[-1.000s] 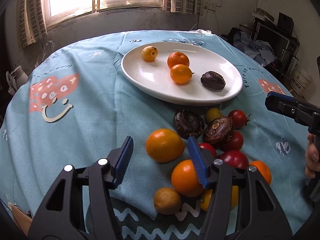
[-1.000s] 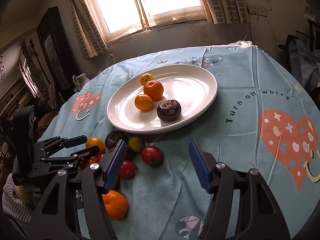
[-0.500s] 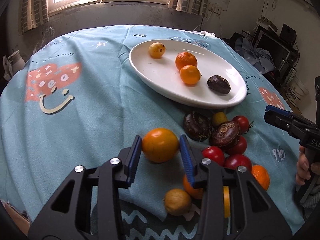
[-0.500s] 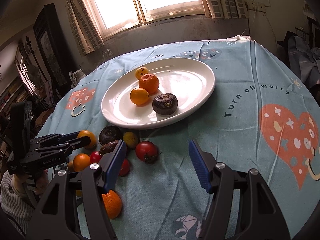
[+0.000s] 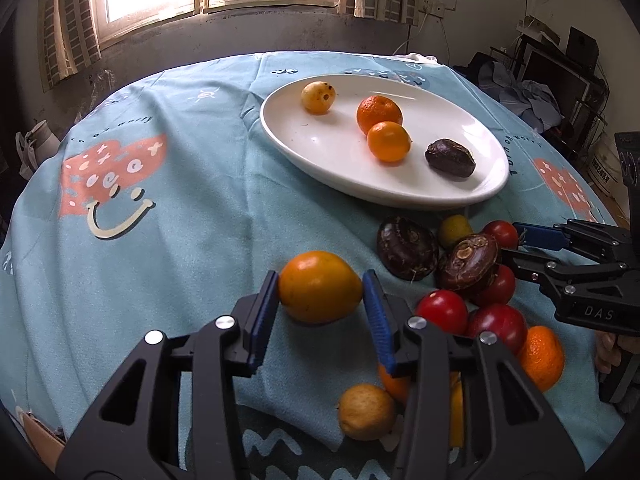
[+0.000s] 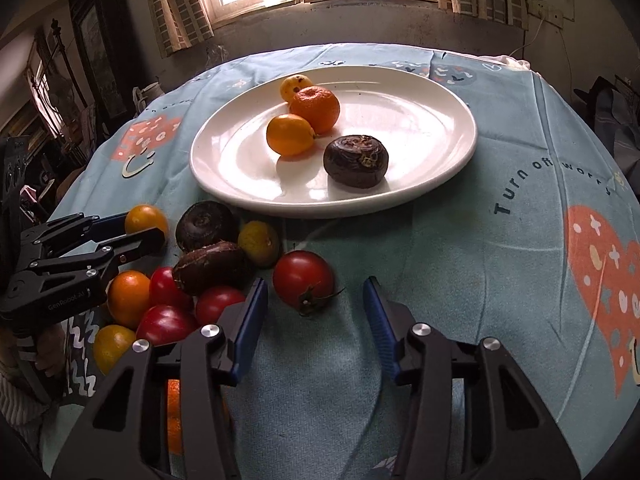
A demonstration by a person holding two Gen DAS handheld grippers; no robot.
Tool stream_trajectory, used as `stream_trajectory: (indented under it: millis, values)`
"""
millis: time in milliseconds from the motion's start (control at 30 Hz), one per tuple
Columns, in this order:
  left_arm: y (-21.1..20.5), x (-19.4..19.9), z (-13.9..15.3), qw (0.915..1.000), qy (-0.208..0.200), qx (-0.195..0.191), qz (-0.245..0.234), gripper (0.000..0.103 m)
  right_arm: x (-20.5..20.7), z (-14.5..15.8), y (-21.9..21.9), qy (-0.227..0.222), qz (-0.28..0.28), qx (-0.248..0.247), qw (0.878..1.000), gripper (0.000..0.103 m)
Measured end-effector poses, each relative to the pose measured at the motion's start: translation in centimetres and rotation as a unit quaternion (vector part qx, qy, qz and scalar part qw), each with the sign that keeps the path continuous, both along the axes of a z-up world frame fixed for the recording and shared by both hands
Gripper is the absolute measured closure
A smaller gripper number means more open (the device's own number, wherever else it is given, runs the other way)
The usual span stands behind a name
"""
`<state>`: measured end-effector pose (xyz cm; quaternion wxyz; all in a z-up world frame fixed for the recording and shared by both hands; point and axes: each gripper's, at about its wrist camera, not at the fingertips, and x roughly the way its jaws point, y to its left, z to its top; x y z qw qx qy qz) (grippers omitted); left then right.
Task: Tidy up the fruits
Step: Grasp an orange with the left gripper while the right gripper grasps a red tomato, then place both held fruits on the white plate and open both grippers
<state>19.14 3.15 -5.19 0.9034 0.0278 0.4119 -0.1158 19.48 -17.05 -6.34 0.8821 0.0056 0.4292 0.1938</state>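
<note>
My left gripper (image 5: 320, 292) is shut on a large orange fruit (image 5: 319, 286), which is just above the blue cloth; it also shows in the right wrist view (image 6: 146, 220). My right gripper (image 6: 314, 312) is open around a red tomato (image 6: 303, 278) that lies on the cloth, not touching it. A white oval plate (image 5: 320, 152) holds a yellow fruit (image 5: 318, 97), two oranges (image 5: 379, 114) and a dark brown fruit (image 5: 450, 158). A pile of loose fruit (image 5: 460, 280) lies in front of the plate: dark brown ones, red tomatoes, oranges, yellow ones.
The round table wears a light blue printed cloth (image 5: 180, 220). A window and wall stand behind it. Cluttered furniture stands at the right of the left wrist view (image 5: 560, 80) and at the left of the right wrist view (image 6: 60, 100).
My left gripper moved forward and shut on the large orange fruit. My right gripper moved forward and down until its open fingers came around the red tomato.
</note>
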Motion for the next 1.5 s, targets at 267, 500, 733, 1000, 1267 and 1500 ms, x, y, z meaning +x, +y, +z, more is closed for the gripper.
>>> stream_trajectory:
  millis: [267, 500, 733, 1000, 1267, 1500]
  values:
    - [-0.2, -0.6, 0.5, 0.9999, -0.010, 0.003, 0.003, 0.060, -0.3, 0.6, -0.3, -0.006, 0.009, -0.002, 1.000, 0.075]
    - [-2.0, 1.1, 5.3, 0.9982, -0.059, -0.006, -0.005, 0.060, -0.2, 6.3, -2.3, -0.085, -0.027, 0.035, 0.995, 0.074]
    - [-4.3, 6.9, 4.5, 0.9991, -0.033, -0.025, 0.001, 0.059, 5.6, 4.1, -1.7, -0.044, -0.042, 0.075, 0.995, 0.069]
    - [-1.4, 5.3, 3.8, 0.9983, -0.031, -0.041, 0.027, 0.048, 3.4, 5.2, -3.2, -0.066, -0.046, 0.101, 0.992, 0.045]
    - [1.4, -1.9, 3.0, 0.9988, -0.030, -0.014, 0.035, 0.048, -3.8, 5.2, -2.6, -0.067, -0.003, 0.106, 0.992, 0.045]
    - [1.0, -7.3, 1.4, 0.9992, -0.028, 0.025, -0.017, 0.048, -8.9, 3.6, -0.2, -0.054, 0.066, 0.076, 0.993, 0.045]
